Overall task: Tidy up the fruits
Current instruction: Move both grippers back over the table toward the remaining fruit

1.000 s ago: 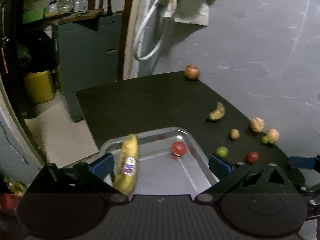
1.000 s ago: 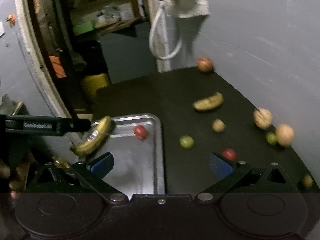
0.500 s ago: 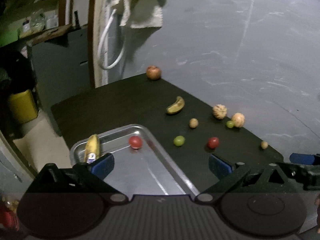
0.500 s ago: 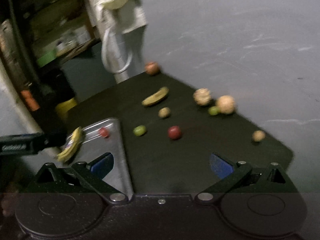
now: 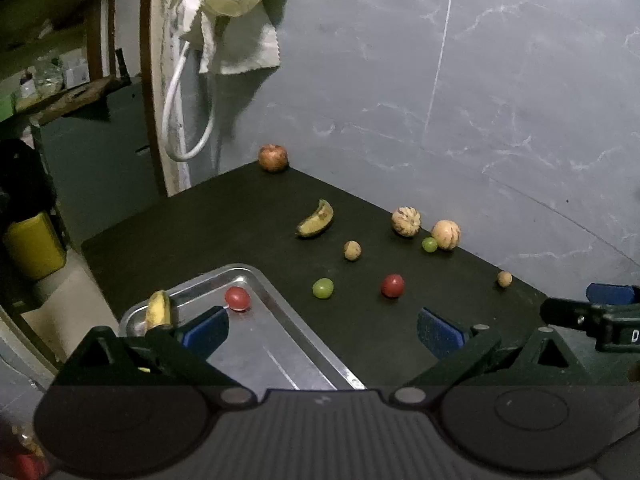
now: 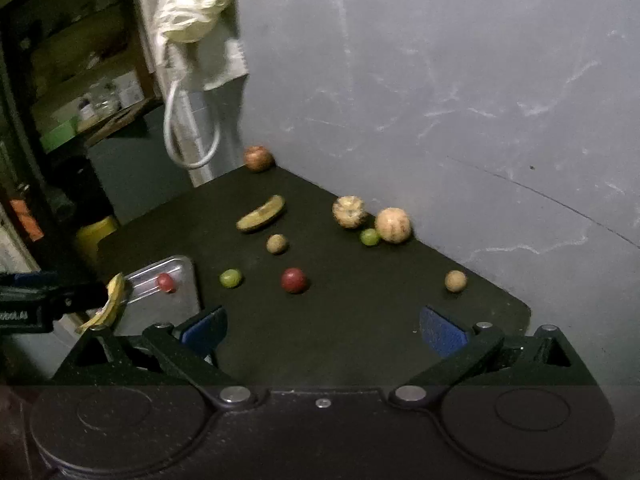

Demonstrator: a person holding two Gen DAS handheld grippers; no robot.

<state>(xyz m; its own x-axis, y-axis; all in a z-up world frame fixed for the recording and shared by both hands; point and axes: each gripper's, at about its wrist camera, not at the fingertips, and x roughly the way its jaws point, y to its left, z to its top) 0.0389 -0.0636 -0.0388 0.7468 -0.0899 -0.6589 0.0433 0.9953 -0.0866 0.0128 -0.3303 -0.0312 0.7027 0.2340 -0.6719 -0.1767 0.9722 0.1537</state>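
A metal tray [image 5: 256, 276] [image 6: 188, 304] on the black table holds a yellow banana [image 5: 158, 312] [image 6: 114, 300] at its left edge and a small red fruit [image 5: 237, 298] [image 6: 165, 282]. Loose on the table lie a dark banana piece [image 5: 316, 220] [image 6: 262, 214], a green fruit [image 5: 323, 288] [image 6: 231, 278], a red fruit [image 5: 392, 285] [image 6: 294, 280], small brown fruits [image 5: 352, 250], two pale round fruits [image 5: 406, 221] [image 5: 446, 234] and an apple [image 5: 273, 157]. My left gripper [image 5: 322, 326] is open and empty over the tray. My right gripper [image 6: 322, 324] is open and empty above the table's front.
The table [image 5: 200, 216] stands against a grey wall, its left edge dropping to the floor. A yellow can [image 5: 34, 244] stands on the floor at the left. A white cloth and hose [image 5: 224, 8] hang at the back.
The banana left my left gripper and now lies in the tray's left edge. Both grippers pulled back and turned right, showing more of the table.
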